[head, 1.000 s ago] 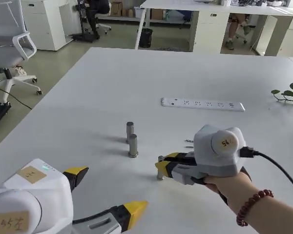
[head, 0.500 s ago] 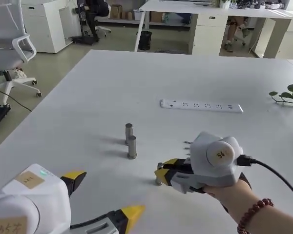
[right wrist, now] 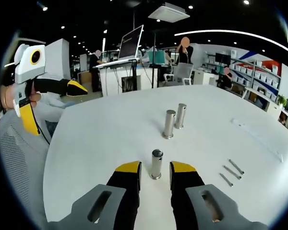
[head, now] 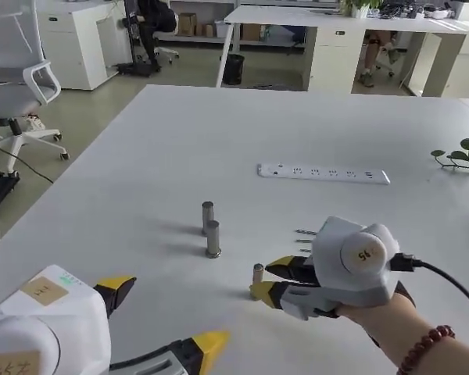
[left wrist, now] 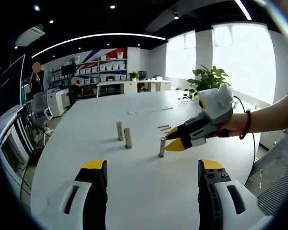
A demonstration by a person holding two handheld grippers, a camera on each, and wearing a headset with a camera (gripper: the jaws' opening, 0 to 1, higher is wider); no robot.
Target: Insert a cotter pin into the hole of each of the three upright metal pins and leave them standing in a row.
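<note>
Right gripper view: my right claw [right wrist: 156, 167] sits parted around the nearest metal pin [right wrist: 156, 163] without clamping it, two other pins [right wrist: 169, 123] stand beyond on the table [right wrist: 101, 134], and my left claw [left wrist: 152, 166] is spread wide.

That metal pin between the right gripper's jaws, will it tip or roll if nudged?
Likely tippy: the pin stands tall and narrow. Once down, its round body would probably roll on the smooth table. Looks like rigid metal.

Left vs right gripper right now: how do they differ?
The left gripper has its jaws spread wide with nothing between them. The right gripper has its jaws closer together, flanking the nearest upright grey metal pin, a gap on each side. Both have yellow-tipped jaws and are open.
</note>
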